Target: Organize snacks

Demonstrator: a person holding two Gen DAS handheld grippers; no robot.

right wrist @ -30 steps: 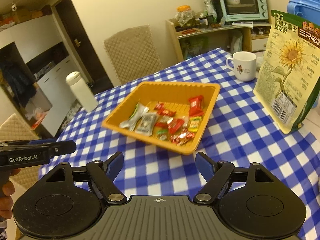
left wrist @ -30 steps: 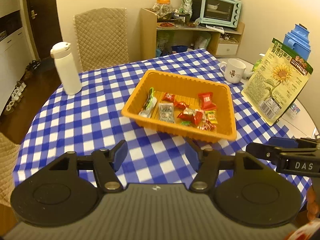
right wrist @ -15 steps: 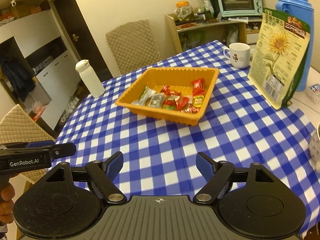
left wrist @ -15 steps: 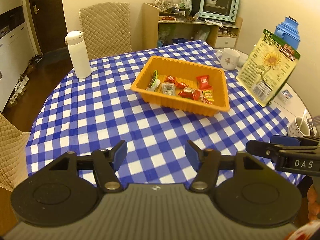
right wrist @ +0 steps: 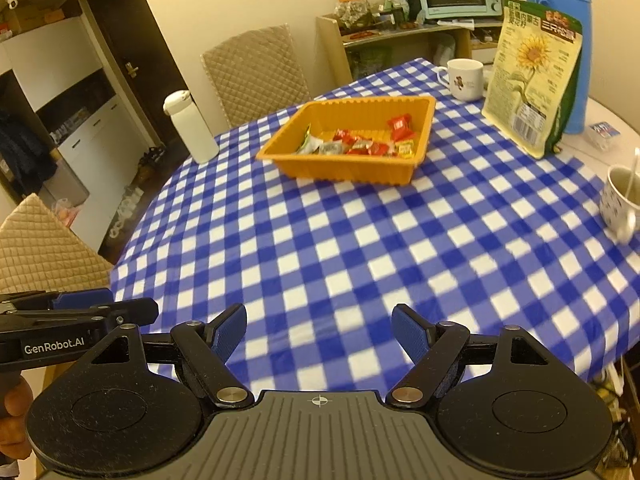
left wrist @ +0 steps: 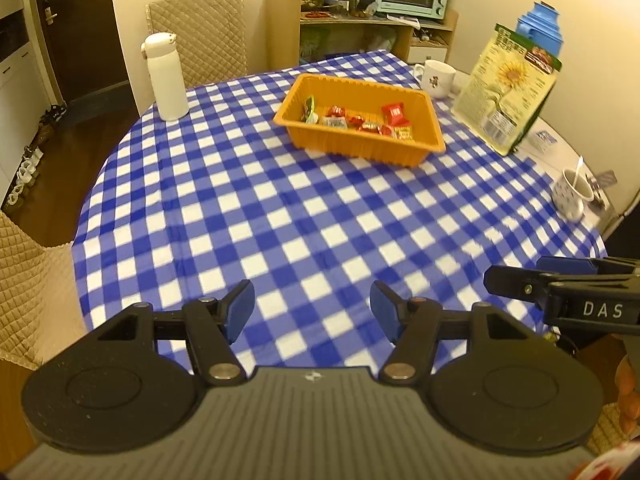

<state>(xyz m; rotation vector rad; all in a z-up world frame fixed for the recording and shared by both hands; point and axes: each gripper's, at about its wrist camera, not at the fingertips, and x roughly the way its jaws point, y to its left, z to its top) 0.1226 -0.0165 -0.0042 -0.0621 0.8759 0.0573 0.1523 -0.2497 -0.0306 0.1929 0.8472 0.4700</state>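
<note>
At the far left of the table stands a white insulated bottle (left wrist: 166, 76), upright on the blue-and-white checked tablecloth (left wrist: 304, 216), well apart from everything else. To its right, toward the far side, sits the orange plastic tray (left wrist: 362, 146), and the wrapped snacks (left wrist: 360, 120) lie loose in it: a green-and-white packet at its left end, red and silver wrappers through the middle, a red square packet and a yellow one toward the right. Right of the tray are a white mug (left wrist: 436, 78), a tall sunflower-seed bag (left wrist: 508, 100) standing upright, a blue thermos (right wrist: 560, 40) just behind the bag, and a spotted cup with a spoon (left wrist: 572, 196) at the near right edge. No loose snack shows on the cloth. The left gripper (left wrist: 312, 310) hangs over the near edge with its blue pads apart and nothing between them; the right gripper (right wrist: 319, 330) is beside it, likewise spread and empty. Both are far from the tray, so the gathering looks done and this reads as the closing step. If anything remains, it would call for a reach back across the cloth to the tray.
</note>
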